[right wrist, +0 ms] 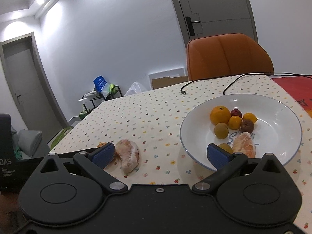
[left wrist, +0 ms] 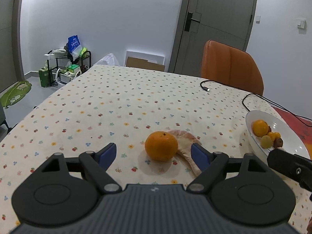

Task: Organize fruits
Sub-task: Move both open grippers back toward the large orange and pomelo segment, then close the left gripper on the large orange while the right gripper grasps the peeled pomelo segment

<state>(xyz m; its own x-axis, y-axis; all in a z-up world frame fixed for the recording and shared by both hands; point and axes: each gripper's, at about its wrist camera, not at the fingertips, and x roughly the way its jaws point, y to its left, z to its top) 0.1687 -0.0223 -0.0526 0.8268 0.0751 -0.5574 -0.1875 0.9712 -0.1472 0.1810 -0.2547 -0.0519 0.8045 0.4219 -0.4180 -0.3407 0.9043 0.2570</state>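
Note:
In the left wrist view a whole orange sits on the dotted tablecloth between the blue pads of my open left gripper, untouched. A peeled pomelo segment lies just behind and right of it. The right wrist view shows that segment on the cloth, with the orange mostly hidden behind the left pad. My right gripper is open and empty, its right pad over the near rim of a white plate. The plate holds an orange, another pomelo segment and several small fruits.
A black cable loops across the far right of the table, near the plate. An orange chair stands behind the table. A red mat covers the right corner. Part of the right gripper's body shows at the right edge.

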